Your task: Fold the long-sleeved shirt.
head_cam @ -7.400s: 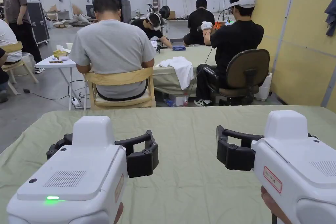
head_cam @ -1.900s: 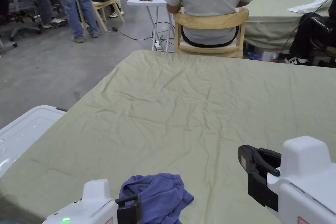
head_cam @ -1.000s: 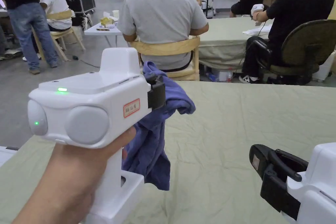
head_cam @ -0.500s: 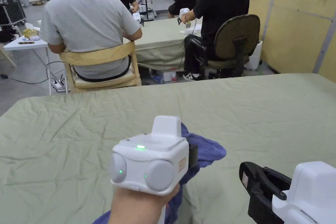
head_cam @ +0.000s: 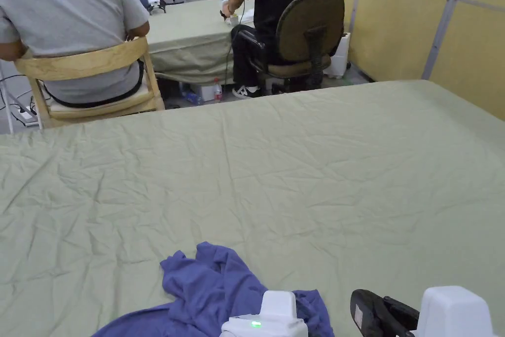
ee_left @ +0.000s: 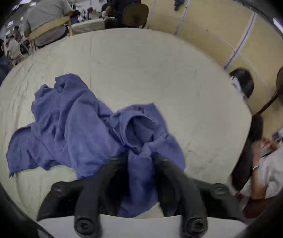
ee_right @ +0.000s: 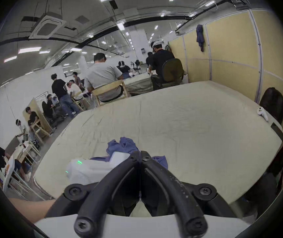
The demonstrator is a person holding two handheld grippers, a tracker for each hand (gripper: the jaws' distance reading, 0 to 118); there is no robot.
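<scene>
Crumpled purple-blue soft knit shirt [ee_left: 79,126] lies bunched in one heap near my edge of the wrinkled pale green cloth-covered table [head_cam: 306,165]. I count two white hand-held grippers with black jaws. My left gripper [ee_left: 137,162] has its jaws spread, a fold of shirt lying loose between them. My right gripper [ee_right: 139,155] is clenched on nothing, above the table.

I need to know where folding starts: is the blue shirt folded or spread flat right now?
Neither: the blue shirt lies crumpled in a heap on the green table cover, with bunched ridges and no flat panels or neat edges.
</scene>
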